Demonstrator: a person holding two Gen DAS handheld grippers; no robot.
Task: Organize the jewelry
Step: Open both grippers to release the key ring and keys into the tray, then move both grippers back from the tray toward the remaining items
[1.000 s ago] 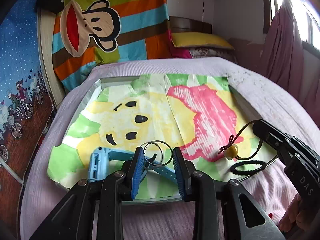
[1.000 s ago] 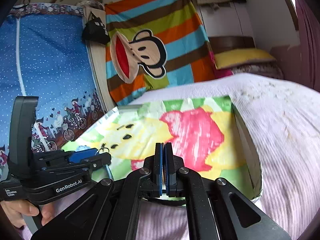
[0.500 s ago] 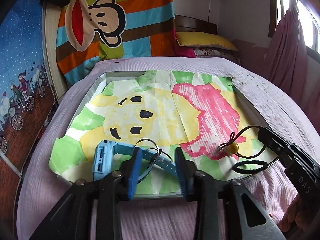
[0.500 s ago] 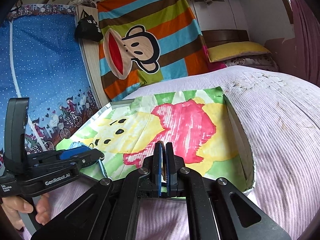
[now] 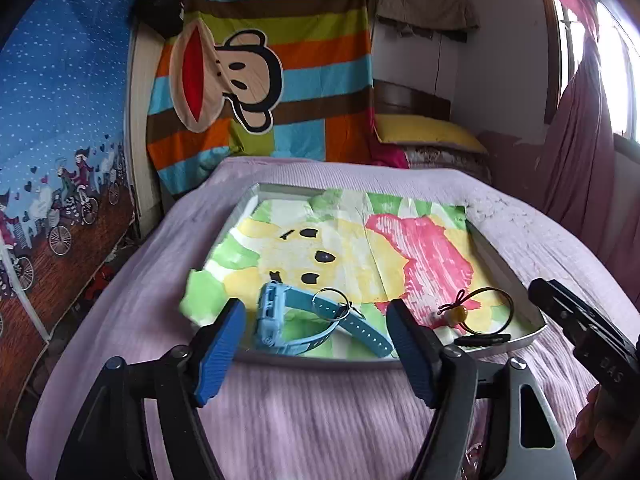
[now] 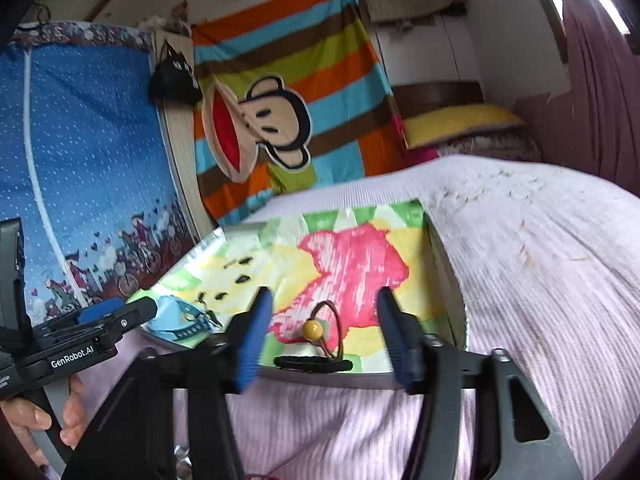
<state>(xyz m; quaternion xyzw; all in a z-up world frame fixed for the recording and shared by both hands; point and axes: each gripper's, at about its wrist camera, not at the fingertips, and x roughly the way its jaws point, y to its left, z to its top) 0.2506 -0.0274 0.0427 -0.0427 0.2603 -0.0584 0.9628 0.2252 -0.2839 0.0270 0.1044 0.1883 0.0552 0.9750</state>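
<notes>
Bed: pale lilac ribbed bedspread (image 5: 320, 412) fills the near and middle ground.
Far wall: white, hung with a striped orange, blue, green and brown cloth with a cartoon monkey face (image 5: 256, 80).
Left: blue white-dotted curtain with a border of cyclists (image 5: 60, 120); a small black bag (image 5: 162, 10) hangs beside it.
Far right: yellow pillow (image 5: 428, 134) against a dark wooden headboard (image 5: 412, 100).
Right: bright window (image 5: 616, 64) with a maroon curtain (image 5: 580, 152); daylight enters there.
</notes>
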